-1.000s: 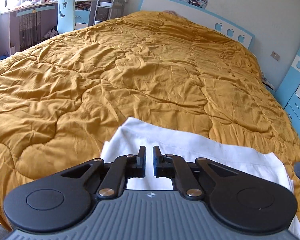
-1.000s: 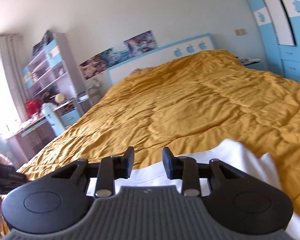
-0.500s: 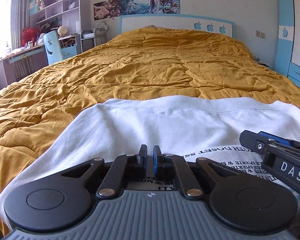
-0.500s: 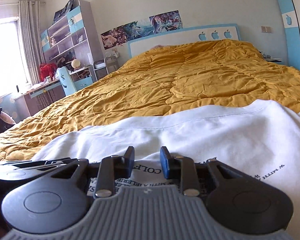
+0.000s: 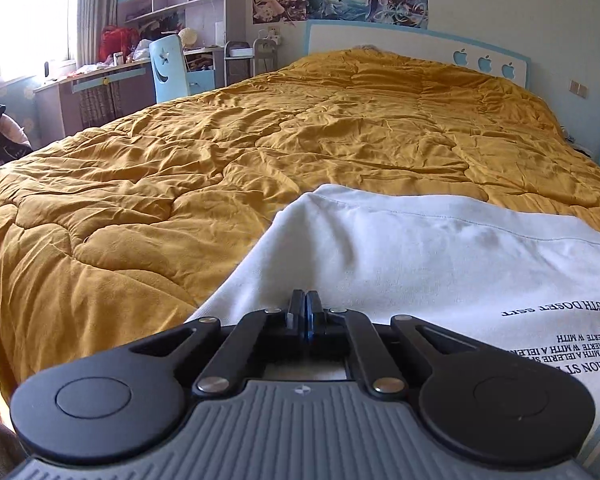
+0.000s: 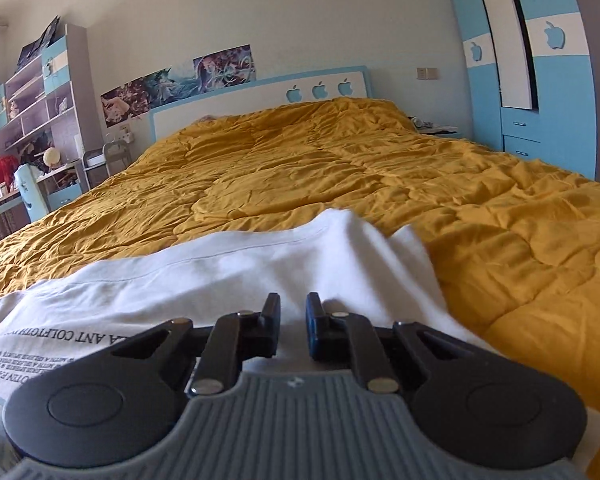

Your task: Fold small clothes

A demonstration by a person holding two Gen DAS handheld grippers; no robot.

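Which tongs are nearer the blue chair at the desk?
Left. The left tongs sit at the edge of the white shirt toward the blue chair; the right tongs, jaws closing over shirt fabric, sit at the opposite edge, farther away.

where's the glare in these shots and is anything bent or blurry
Left wrist view: window blown out white, headboard bowed by the fisheye, shirt print sharp. Right wrist view: softer light, wardrobe curved, shirt fold slightly smeared.

Daylight, bright, fisheye bowing.
I see the window [image 5: 24,16] blown out at left; soft shadows on the quilt [image 5: 260,152]; dark vignetted corners.
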